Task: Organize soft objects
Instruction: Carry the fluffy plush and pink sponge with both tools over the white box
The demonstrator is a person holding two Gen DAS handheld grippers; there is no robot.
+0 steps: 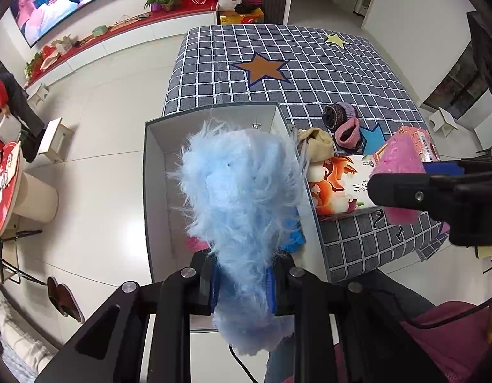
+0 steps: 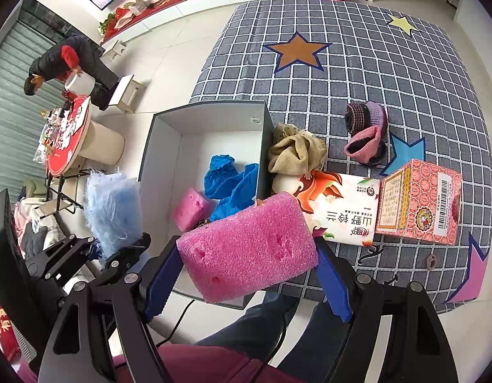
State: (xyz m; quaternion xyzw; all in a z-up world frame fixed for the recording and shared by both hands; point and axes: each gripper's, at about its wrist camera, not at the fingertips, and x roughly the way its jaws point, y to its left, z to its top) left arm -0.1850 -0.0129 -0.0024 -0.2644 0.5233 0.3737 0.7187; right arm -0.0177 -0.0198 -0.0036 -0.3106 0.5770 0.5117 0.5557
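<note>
In the left wrist view, most of the grey box (image 1: 156, 172) interior ahead of the left hand-held gripper (image 1: 242, 290) is hidden by the blue fluffy item (image 1: 242, 191). The pink sponge (image 1: 402, 162) is partly covered by the right hand-held gripper (image 1: 437, 188). In the right wrist view, print on the pink carton (image 2: 418, 201) is too small to be read.

A pink patterned carton (image 2: 420, 201) sits beside a tissue pack (image 2: 341, 210) on the checked star-print cloth (image 2: 357, 73).

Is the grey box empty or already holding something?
Not empty. The grey box already holds a small pink sponge and crumpled blue items on its floor.
</note>
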